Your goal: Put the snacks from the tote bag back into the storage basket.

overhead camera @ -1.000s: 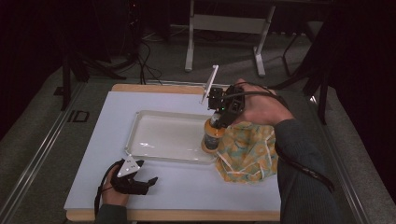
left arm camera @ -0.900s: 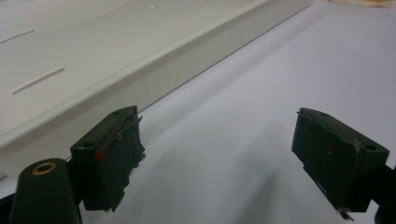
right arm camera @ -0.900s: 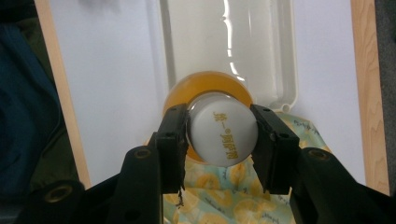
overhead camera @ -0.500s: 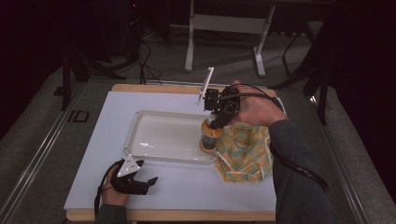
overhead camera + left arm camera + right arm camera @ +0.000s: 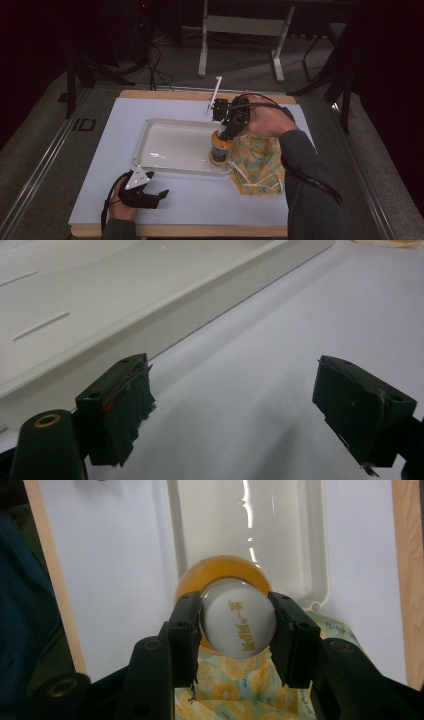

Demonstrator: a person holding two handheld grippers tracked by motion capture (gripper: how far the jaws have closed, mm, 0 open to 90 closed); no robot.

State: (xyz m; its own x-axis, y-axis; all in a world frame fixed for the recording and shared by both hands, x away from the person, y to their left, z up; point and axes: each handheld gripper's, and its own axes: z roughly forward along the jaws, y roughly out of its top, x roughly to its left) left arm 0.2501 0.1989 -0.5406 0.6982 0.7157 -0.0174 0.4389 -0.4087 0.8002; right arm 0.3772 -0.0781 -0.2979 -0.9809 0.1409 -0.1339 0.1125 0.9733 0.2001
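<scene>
Clamping the white cap of the orange bottle point(image 5: 239, 622) from above, the right gripper point(image 5: 239, 630) holds it upright over the tray's point(image 5: 165, 150) right end, beside the patterned cloth point(image 5: 257, 160), while the left gripper point(image 5: 142, 192) rests gaping and empty lower left.

High view looks down on the tray point(image 5: 150, 150); both tool views see it close.

the right hand-held gripper point(image 5: 223, 134) has carried the bottle point(image 5: 219, 148) leftward off the cloth point(image 5: 257, 162), over the tray point(image 5: 170, 145)
</scene>
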